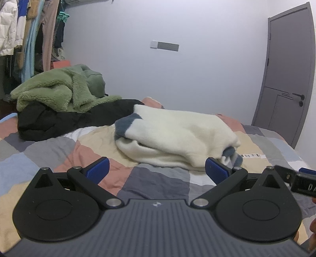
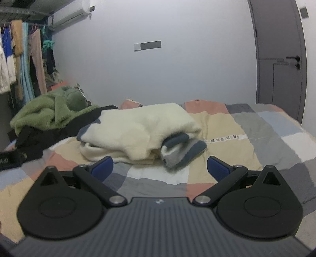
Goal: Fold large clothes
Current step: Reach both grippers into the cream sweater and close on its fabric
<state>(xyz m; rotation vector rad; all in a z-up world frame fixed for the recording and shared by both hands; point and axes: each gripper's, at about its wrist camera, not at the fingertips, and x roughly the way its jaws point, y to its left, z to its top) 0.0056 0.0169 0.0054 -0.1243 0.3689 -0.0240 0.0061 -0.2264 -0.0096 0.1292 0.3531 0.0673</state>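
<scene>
A: Item one?
B: Cream fleece garment with slate-blue cuffs (image 1: pixel 177 136), folded into a thick bundle, lying mid-bed on the patchwork quilt of peach, grey, beige and pale-blue squares (image 1: pixel 158 181). One blue cuff pokes out at its near right corner.

A: Grippers?
B: Left gripper (image 1: pixel 157 170): blue-padded fingers spread wide, nothing between them, low over the quilt just short of the bundle. Right gripper (image 2: pixel 160 168): same, fingers apart, empty, facing the cuffed end.

A: Surroundings?
B: Heap of green fuzzy fleece (image 1: pixel 59 89) atop a black garment (image 1: pixel 59 122), back left of the bundle, the black fabric reaching its far edge. Hanging clothes on a rail (image 1: pixel 29 35) at far left. Grey door with black handle (image 1: pixel 286 79) at right. Wall-mounted air conditioner (image 2: pixel 71 13) seen from the right wrist.

A: Obstructions?
B: Each gripper's tip edges into the other's view at the side; nothing lies between either gripper and the bundle.
</scene>
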